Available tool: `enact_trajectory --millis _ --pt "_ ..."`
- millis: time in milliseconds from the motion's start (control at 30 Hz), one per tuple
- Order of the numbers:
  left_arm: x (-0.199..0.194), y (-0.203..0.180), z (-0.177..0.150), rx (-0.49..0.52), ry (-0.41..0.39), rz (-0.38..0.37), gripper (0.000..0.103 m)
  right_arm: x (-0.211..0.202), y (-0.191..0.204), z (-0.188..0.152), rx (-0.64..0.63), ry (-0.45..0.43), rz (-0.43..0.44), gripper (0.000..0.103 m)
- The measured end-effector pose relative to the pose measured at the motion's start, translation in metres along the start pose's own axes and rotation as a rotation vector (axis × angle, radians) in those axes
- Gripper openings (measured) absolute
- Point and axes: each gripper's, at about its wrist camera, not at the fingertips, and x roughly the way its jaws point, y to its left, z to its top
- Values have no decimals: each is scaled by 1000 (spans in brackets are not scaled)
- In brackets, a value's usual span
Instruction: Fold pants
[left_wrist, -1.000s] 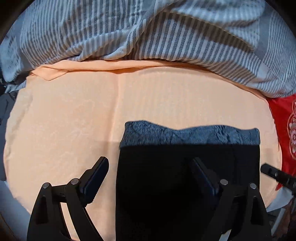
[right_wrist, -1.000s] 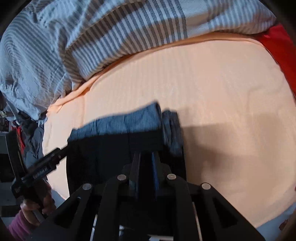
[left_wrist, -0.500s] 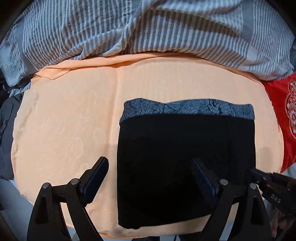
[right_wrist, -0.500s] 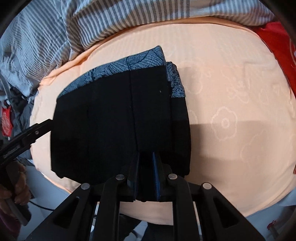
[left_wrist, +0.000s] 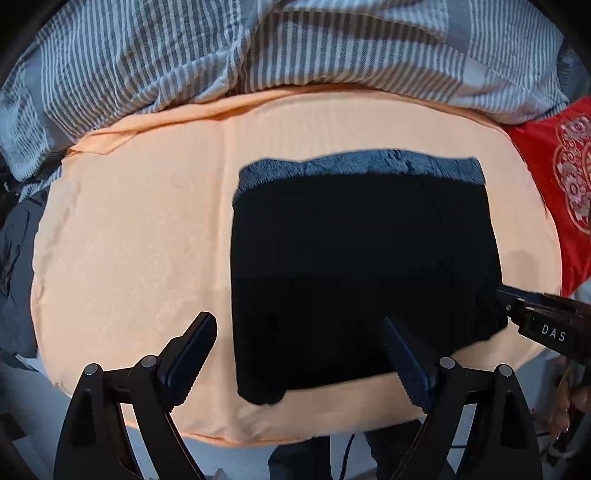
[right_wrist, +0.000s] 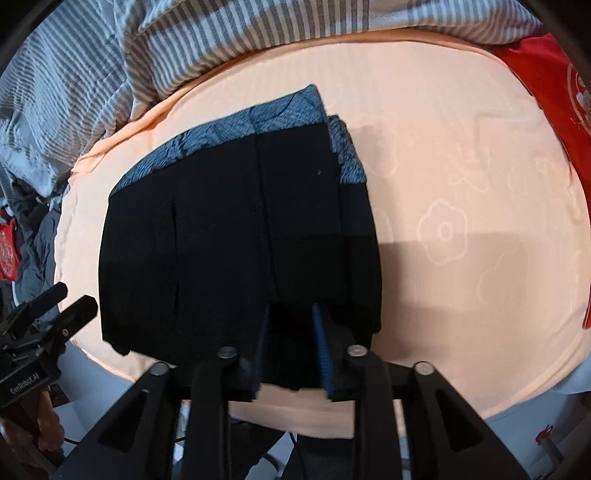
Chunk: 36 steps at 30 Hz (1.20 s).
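The black pants (left_wrist: 362, 266) lie folded in a rectangle on the peach mattress (left_wrist: 129, 240), with a blue-grey patterned band along the far edge. They also show in the right wrist view (right_wrist: 229, 236). My left gripper (left_wrist: 299, 350) is open and empty, above the near left part of the pants. My right gripper (right_wrist: 291, 339) has its jaws parted a little around the pants' near edge; its tip shows in the left wrist view (left_wrist: 517, 299) at the pants' right edge. The left gripper also shows in the right wrist view (right_wrist: 62, 302).
A grey and white striped duvet (left_wrist: 258, 48) is bunched along the far side of the mattress. A red patterned cloth (left_wrist: 561, 177) lies at the right. Dark clothes (left_wrist: 14, 258) hang at the left edge. The mattress's near edge drops to the floor.
Both grippers have pulled back toward me and more of the folded pants shows. The right gripper's jaws, shut on the pants before, have parted slightly.
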Motion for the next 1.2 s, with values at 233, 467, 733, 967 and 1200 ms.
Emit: enact_trajectory --millis 233,467,733,967,1200 --pt "7 -2 -21 33 55 -10 91 -11 1 -19 20 2 -76 55" --pt "-9 3 -41 51 86 -16 91 -28 10 -46 7 38 -97 76" --pt "-37 5 -54 68 71 0 103 -59 36 -60 31 -19 -100 83" --pt "-50 7 -55 23 67 -18 103 -77 55 -60 14 -52 -149 103" --pt "-63 15 -49 -16 42 1 103 -88 76 -61 -22 -66 -191 103"
